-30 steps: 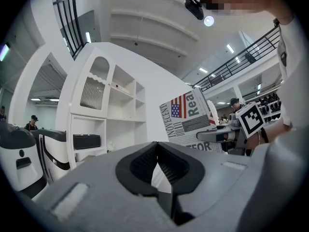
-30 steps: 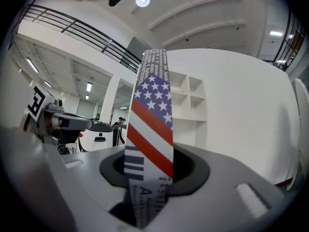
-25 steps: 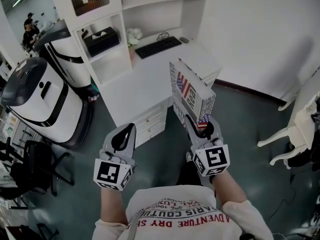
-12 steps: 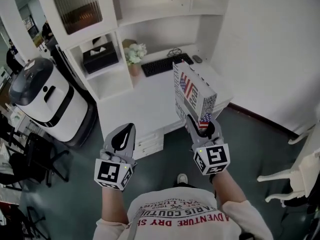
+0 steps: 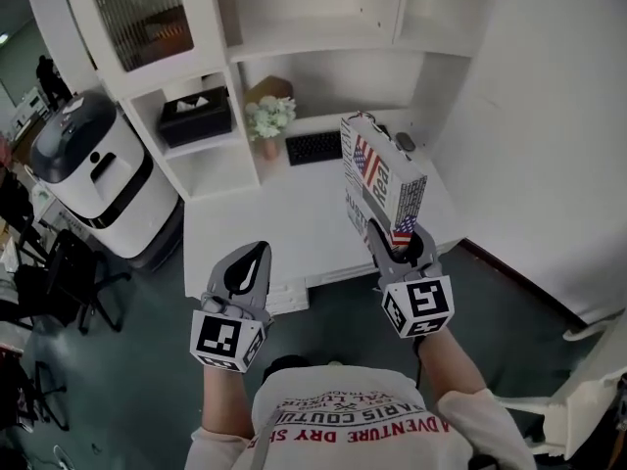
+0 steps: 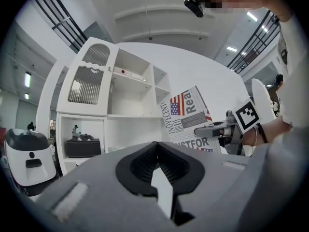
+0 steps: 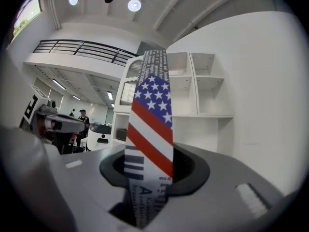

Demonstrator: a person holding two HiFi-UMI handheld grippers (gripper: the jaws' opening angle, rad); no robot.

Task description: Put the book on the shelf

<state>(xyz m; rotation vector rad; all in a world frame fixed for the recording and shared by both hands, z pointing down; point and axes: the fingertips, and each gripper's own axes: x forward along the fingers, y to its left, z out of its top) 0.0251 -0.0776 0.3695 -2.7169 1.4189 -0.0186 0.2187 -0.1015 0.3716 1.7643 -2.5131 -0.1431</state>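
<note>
My right gripper (image 5: pixel 397 246) is shut on the lower edge of a book (image 5: pixel 380 186) with a stars-and-stripes cover, holding it upright above the white desk (image 5: pixel 265 223). The book's spine (image 7: pixel 150 129) rises straight out of the jaws in the right gripper view. Beyond it stands the white shelf unit (image 5: pixel 323 18) with open compartments (image 7: pixel 205 98). My left gripper (image 5: pixel 246 273) hangs to the left at the same height, shut and holding nothing. From the left gripper view the book (image 6: pixel 190 117) and the right gripper (image 6: pixel 227 129) show to the right of the shelf (image 6: pixel 130 105).
On the desk sit a black keyboard (image 5: pixel 313 147), a mouse (image 5: pixel 405 141) and a small flower pot (image 5: pixel 268 120). A black tissue box (image 5: pixel 196 116) fills a side compartment. A white rounded machine (image 5: pixel 98 174) stands left of the unit, black chairs (image 5: pixel 59 282) beside it. A wall runs along the right.
The view has advanced toward the desk and shelf, which now lie nearer and more centred. The right gripper still holds the book upright; the left stays shut beside it.
</note>
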